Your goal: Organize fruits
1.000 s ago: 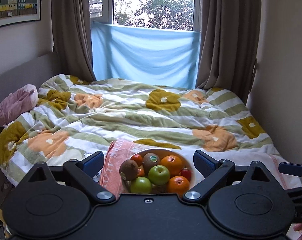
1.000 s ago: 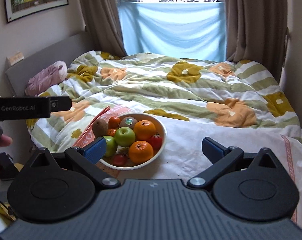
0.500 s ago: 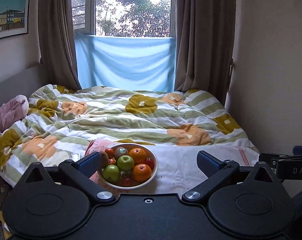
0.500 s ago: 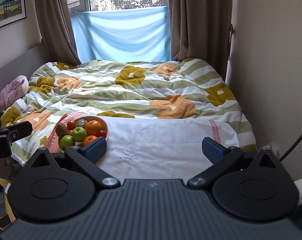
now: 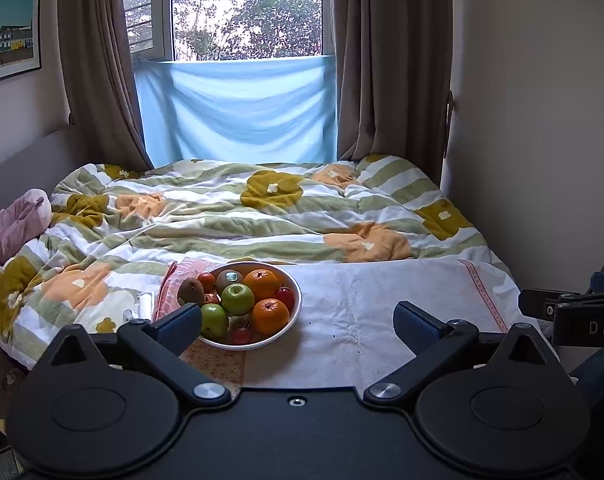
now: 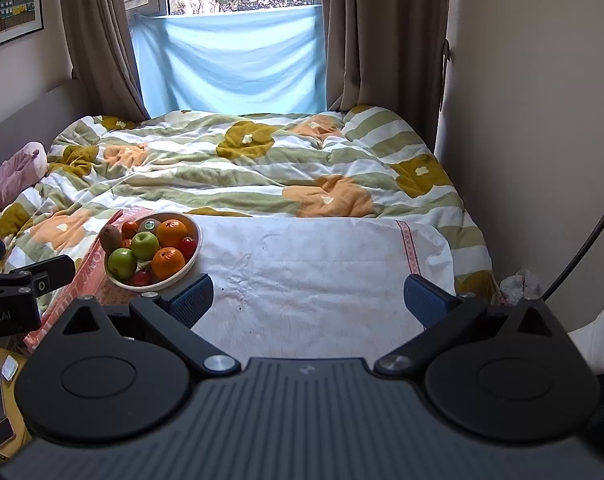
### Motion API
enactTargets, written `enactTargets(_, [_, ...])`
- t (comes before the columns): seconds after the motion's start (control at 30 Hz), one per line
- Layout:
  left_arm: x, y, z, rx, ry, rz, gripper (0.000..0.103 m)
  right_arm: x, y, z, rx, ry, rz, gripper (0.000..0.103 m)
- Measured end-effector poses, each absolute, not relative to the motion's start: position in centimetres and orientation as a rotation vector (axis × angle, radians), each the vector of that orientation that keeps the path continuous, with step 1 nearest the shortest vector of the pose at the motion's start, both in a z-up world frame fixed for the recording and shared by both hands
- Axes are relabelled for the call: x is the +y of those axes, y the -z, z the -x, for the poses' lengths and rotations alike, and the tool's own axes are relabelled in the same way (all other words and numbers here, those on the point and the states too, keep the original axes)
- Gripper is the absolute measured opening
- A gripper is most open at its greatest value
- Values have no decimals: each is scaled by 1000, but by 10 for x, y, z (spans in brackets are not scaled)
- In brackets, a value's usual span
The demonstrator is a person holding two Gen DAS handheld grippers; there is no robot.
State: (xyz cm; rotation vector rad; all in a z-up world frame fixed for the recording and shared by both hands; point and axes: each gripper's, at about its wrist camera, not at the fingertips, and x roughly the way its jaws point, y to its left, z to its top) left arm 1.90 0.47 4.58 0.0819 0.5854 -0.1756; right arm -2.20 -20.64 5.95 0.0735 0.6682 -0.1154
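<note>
A white bowl (image 5: pixel 293 312) (image 6: pixel 193 248) heaped with fruit rests on the near left of the bed: two oranges (image 5: pixel 261 283), two green apples (image 5: pixel 237 299), kiwis (image 5: pixel 190 290) and small red fruits. It sits partly on a pink cloth (image 5: pixel 169 292). My left gripper (image 5: pixel 297 322) is open, held back from the bowl, its left finger overlapping the bowl's near rim in view. My right gripper (image 6: pixel 308 300) is open over the white sheet (image 6: pixel 310 272), with the bowl ahead to its left. Nothing is between either pair of fingers.
A striped flower-print duvet (image 5: pixel 229 212) covers the bed's far part. A pink plush (image 5: pixel 13 224) lies at the left edge. Curtains and a blue cloth (image 5: pixel 237 112) hang at the window. A wall runs along the right, and a cable (image 6: pixel 590 240) hangs there.
Both grippers have pulled back and risen from the bowl, so it looks smaller and farther. The right view has swung rightward, shifting the bowl to its left. Both grippers stay open.
</note>
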Motion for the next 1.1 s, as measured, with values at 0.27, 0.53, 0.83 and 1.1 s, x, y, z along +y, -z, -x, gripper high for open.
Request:
enactTargets(0.27, [6, -47, -20, 586, 168, -86, 103, -208, -59, 21, 671, 117, -75, 103])
enactTargets(0.53, [5, -47, -20, 585, 164, -95, 103, -209, -58, 21, 672, 116, -77, 103])
enactTargets(0.83, [11, -49, -23, 584, 157, -98, 103, -207, -57, 18, 682, 121, -76, 103])
enactTargets(1.1, [11, -49, -22, 581, 153, -97, 103, -204, -55, 16, 685, 125, -85, 103])
